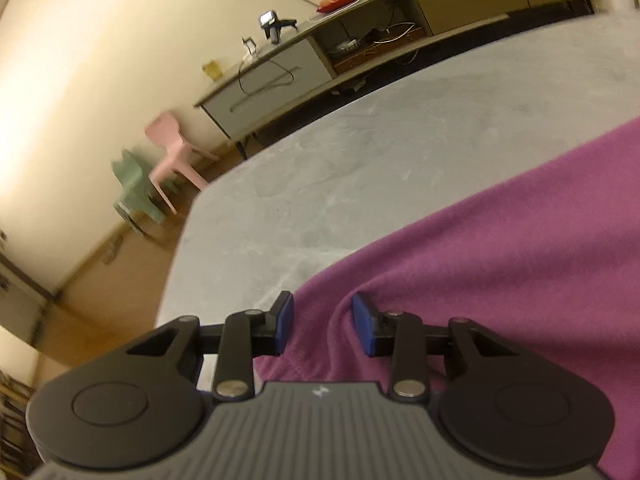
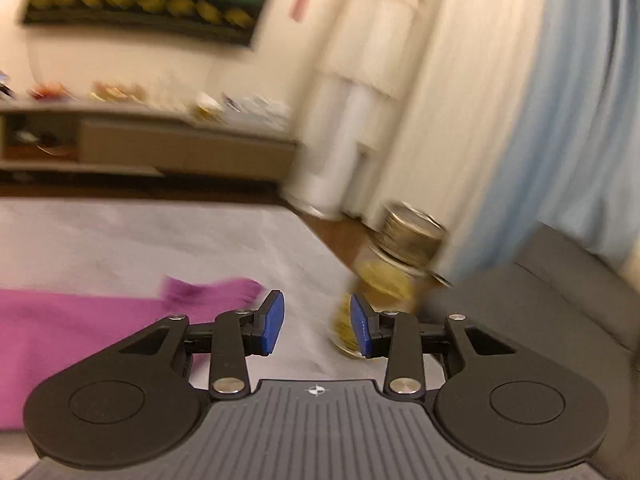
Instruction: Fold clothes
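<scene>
So the purple garment is spread on the grey bed, and what matters most is where each set of tongs sits relative to it. The left tongs are right at the cloth's edge: a raised ridge of fabric is seen running up between the two blue pads, which are spread apart with a clear gap, so nothing is pinched yet as far as can be told. From there the garment stretches away forward and to the right, toward the middle of the bed, while bare bed is seen to the left, out to the bed's corner.

The right tongs are also spread open and hold nothing. In that view, which is badly blurred, the garment lies off to the left, with a small upturned corner just beside the left pad; only bare bed is seen between the pads. Beyond the bed's right edge some jars are made out, too smeared to identify further.

So the left side is judged nearer to a grip. Whether this cloth is laid flat or already folded over can't be settled from these views.
</scene>
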`<state>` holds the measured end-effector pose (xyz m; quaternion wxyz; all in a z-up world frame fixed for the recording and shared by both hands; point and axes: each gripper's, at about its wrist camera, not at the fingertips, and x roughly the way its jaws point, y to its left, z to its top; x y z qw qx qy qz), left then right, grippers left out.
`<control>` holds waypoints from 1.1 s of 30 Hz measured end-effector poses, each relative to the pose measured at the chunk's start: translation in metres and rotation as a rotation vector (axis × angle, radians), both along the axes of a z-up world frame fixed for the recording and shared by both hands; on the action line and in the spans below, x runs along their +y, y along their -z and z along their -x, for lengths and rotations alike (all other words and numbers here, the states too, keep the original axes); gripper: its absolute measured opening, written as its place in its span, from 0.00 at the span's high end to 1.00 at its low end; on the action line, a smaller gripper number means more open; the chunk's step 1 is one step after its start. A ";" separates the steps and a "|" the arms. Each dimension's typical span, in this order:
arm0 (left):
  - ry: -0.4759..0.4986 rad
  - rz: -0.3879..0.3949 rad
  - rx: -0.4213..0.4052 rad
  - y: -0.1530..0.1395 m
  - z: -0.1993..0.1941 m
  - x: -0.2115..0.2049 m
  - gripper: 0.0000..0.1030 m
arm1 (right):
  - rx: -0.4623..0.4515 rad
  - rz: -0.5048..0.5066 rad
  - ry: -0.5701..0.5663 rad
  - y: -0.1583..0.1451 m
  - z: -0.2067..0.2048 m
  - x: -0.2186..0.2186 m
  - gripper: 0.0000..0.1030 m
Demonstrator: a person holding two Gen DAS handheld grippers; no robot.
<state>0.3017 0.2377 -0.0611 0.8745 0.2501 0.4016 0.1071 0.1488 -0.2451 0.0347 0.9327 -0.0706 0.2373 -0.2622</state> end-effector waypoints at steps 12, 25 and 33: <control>0.185 0.049 0.103 -0.010 0.038 -0.035 0.71 | 0.294 -0.257 -0.199 0.075 -0.108 0.021 0.63; 0.173 0.138 0.071 -0.031 0.062 -0.043 0.70 | 0.118 -0.156 -0.091 0.037 -0.047 0.010 0.62; 0.103 -0.029 0.121 -0.025 0.086 -0.049 0.70 | 0.336 -0.234 -0.240 0.092 -0.092 0.052 0.60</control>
